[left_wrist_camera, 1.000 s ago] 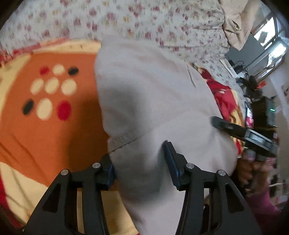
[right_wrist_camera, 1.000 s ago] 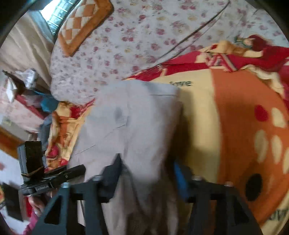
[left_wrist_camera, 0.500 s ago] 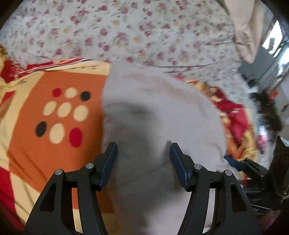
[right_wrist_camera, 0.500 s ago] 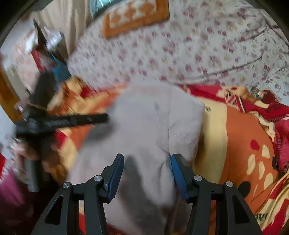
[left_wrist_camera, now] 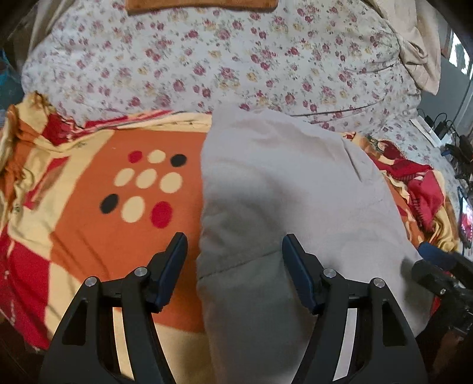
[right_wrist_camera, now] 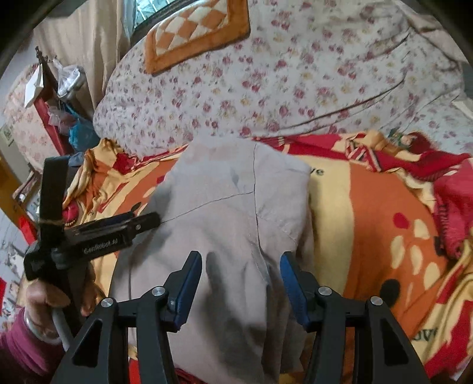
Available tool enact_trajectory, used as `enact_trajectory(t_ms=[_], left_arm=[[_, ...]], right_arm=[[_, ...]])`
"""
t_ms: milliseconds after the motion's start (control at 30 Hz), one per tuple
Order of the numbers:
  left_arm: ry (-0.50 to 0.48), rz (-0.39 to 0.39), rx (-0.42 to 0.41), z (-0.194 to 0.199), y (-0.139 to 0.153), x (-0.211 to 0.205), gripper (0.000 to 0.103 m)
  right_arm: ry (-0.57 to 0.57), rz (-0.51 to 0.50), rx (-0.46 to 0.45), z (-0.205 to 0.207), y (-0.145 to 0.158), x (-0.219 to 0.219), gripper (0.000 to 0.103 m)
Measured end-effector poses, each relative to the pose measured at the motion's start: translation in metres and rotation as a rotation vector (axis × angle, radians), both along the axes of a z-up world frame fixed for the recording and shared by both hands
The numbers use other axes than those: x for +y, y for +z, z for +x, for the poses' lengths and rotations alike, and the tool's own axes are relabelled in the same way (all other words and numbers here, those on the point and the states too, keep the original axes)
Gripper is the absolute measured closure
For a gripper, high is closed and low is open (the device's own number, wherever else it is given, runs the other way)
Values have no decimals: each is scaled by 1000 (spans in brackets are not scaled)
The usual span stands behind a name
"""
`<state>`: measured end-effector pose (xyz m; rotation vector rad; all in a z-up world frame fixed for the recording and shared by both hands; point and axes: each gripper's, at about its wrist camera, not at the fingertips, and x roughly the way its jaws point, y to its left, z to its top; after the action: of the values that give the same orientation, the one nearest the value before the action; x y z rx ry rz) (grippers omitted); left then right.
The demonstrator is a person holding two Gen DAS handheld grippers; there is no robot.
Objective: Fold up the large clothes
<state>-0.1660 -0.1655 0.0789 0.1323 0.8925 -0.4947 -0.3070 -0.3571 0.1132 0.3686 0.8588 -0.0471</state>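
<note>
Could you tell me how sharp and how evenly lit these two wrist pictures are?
Left wrist view: the floral quilt is slightly motion-blurred, and a soft dark shadow lies on the beige garment ahead of the left gripper. Right wrist view: the window glares white, fisheye bends the edges, and the garment between the right gripper fingers is shadowed.

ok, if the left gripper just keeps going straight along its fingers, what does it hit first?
Most likely the grey garment: its left edge lies right ahead of the open left gripper, with the orange blanket beyond the left finger. Depth is hard to judge here.
</note>
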Motion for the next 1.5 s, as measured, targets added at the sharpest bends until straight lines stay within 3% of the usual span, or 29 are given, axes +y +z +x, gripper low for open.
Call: enact_trajectory(t_ms=[267, 567, 833, 1500], left_arm=[[34, -44, -25, -29, 12, 20, 36], [44, -56, -71, -53, 19, 28, 36], [45, -67, -72, -58, 18, 32, 36], [51, -49, -64, -58, 10, 33, 36]], right_arm=[[-60, -97, -48, -12, 23, 16, 19], [-66, -128, -60, -17, 25, 29, 18], [-76, -111, -65, -19, 25, 33, 6], [-65, -114, -42, -15, 17, 44, 4]])
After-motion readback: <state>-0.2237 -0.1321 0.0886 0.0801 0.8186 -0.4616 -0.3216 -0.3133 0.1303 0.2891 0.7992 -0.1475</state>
